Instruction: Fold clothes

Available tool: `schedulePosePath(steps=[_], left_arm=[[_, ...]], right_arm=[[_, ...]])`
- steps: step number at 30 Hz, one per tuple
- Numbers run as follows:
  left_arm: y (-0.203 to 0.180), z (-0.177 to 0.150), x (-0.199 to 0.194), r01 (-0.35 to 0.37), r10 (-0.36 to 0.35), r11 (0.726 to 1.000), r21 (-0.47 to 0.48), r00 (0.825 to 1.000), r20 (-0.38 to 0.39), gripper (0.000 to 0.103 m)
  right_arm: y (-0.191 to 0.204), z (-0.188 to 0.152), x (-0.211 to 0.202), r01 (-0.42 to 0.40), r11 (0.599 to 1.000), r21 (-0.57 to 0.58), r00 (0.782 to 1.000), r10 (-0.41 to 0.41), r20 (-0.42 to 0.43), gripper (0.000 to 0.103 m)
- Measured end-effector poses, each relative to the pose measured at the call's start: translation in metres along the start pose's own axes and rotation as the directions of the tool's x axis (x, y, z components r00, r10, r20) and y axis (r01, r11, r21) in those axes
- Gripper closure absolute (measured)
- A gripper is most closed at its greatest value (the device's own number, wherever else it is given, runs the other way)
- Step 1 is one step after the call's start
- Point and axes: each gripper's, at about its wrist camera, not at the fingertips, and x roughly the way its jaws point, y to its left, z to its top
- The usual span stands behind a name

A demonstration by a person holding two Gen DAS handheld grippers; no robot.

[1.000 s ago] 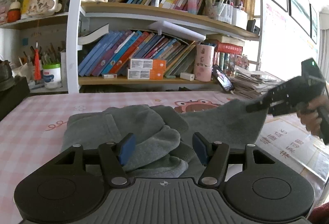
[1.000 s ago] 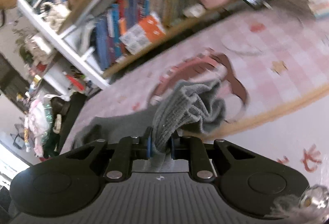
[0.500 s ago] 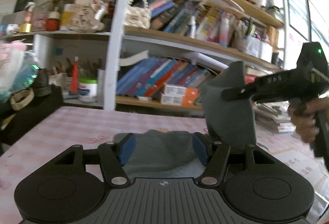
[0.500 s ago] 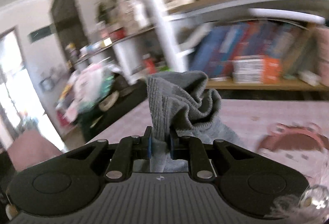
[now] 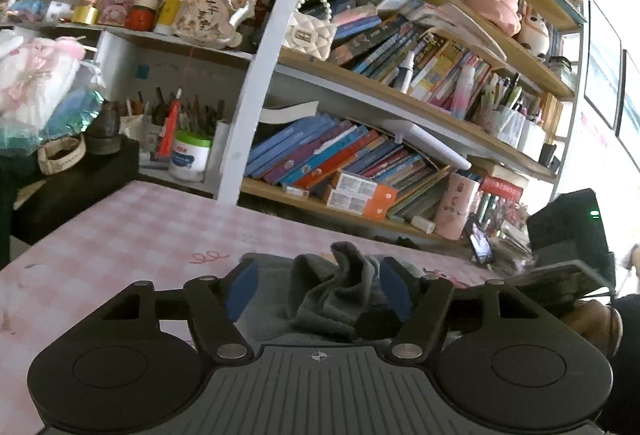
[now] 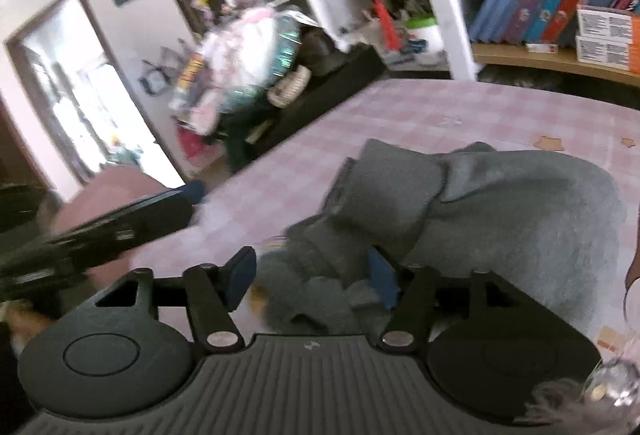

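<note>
A: While both claws stand over the pink checked worktop (image 5: 132,227), what is item 1?

B: Item 1: grey garment (image 6: 500,211), bunched in a heap on the worktop, with a ribbed cuff (image 5: 352,267) standing up from the pile. It lies in front of the bookshelf (image 5: 360,163), near the worktop's middle.

A: Left claw (image 5: 318,289)?

B: Jaws spread wide, blue pads (image 5: 240,289) well apart, nothing gripped. The garment's folds lie between and beyond the pads; I cannot tell whether the pads touch the cloth.

A: Right claw (image 6: 308,275)?

B: Also wide open, holding nothing. A crumpled fold of the garment sits between its 2 blue pads (image 6: 382,279). The right-hand pad is just beside the cloth, and the picture is too blurred to judge contact.

A: Relation of the 2?

B: Close together. In the left wrist view, the right claw's black body sits at the right edge, low over the worktop. In the right wrist view, the left claw's finger reaches in from the left, blurred.

A: Other entries?

B: Books (image 5: 320,155) leaning on the lower shelf, a pink cup (image 5: 458,209), and a white tub with a green lid (image 5: 191,155).
</note>
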Motion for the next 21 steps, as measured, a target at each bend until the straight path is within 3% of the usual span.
schedulePosePath(steps=[5,12,13,14,15,16,18,21], left_arm=[[-0.001,0.001,0.016,0.022,-0.022,1.000,0.005,0.999,-0.030,0.035],[-0.016,0.000,0.075,0.051,-0.036,0.994,0.099,0.988,-0.149,0.037],[-0.018,0.000,0.083,0.058,-0.038,0.992,0.113,0.985,-0.169,0.042],[-0.021,-0.002,0.090,0.070,-0.044,0.989,0.129,0.980,-0.196,0.058],[-0.023,-0.004,0.097,0.079,-0.046,0.987,0.143,0.974,-0.220,0.082],[-0.024,-0.004,0.100,0.079,-0.043,0.986,0.147,0.972,-0.230,0.089],[-0.019,0.004,0.088,0.099,-0.086,0.993,0.065,0.981,-0.173,0.092],[0.000,0.024,0.054,0.145,-0.148,0.984,-0.107,0.989,-0.026,0.092]], right_arm=[[-0.011,-0.014,-0.042,0.000,0.999,0.051,0.999,-0.002,0.032,0.041],[-0.043,-0.034,-0.090,0.206,0.964,0.171,0.967,-0.227,0.114,0.041],[-0.047,-0.037,-0.096,0.232,0.954,0.189,0.958,-0.258,0.122,0.041],[-0.051,-0.039,-0.102,0.259,0.944,0.207,0.949,-0.288,0.130,0.041],[-0.056,-0.042,-0.108,0.284,0.932,0.225,0.938,-0.319,0.138,0.040],[-0.060,-0.043,-0.106,0.294,0.926,0.236,0.934,-0.331,0.134,0.040],[-0.067,-0.045,-0.103,0.313,0.915,0.254,0.928,-0.351,0.122,0.040],[-0.073,-0.049,-0.100,0.316,0.909,0.270,0.928,-0.356,0.112,0.040]])
